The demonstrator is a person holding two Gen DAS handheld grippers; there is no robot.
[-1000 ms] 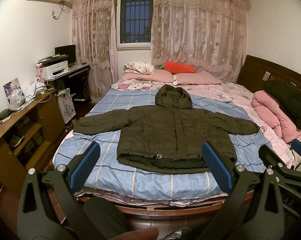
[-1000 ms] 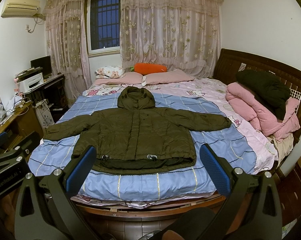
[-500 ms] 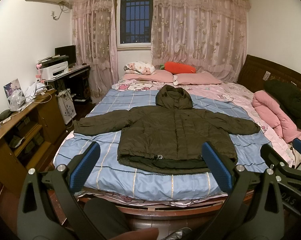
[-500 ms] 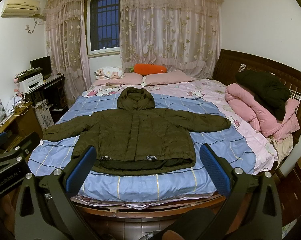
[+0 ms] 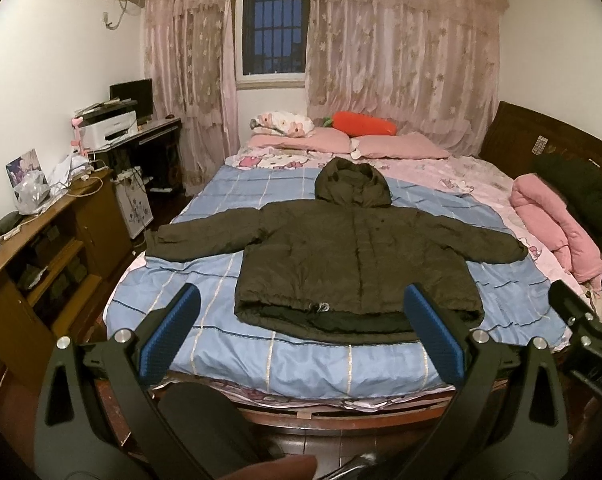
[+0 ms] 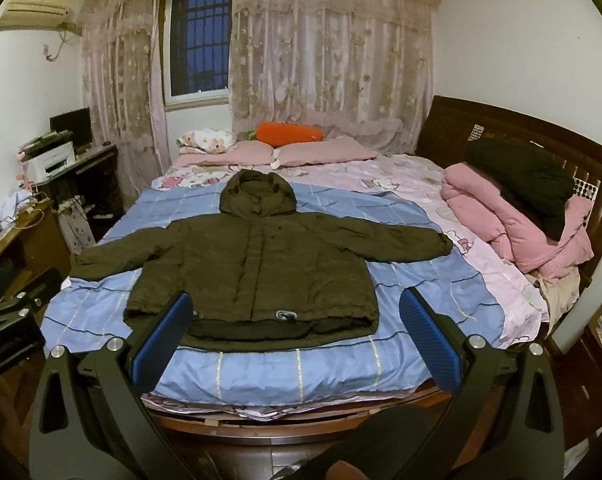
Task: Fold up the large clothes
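A dark olive hooded jacket (image 5: 353,264) (image 6: 253,264) lies flat and face up on the blue checked sheet, sleeves spread to both sides, hood toward the pillows, hem toward me. My left gripper (image 5: 301,312) is open, held in the air short of the bed's foot, nothing between its blue pads. My right gripper (image 6: 297,316) is open too, just before the hem, empty. In the left wrist view the right gripper (image 5: 581,312) shows at the right edge; in the right wrist view the left gripper (image 6: 13,308) shows at the left edge.
The bed (image 5: 341,408) has a wooden frame at its foot. A pink quilt with a dark garment on top (image 6: 517,208) is piled on the right side. Pillows and an orange carrot cushion (image 5: 361,124) lie at the head. A wooden cabinet (image 5: 41,264) and desk stand left.
Both grippers have edged slightly forward toward the bed, the right one a little more. The jacket has not moved and both grippers stay open.
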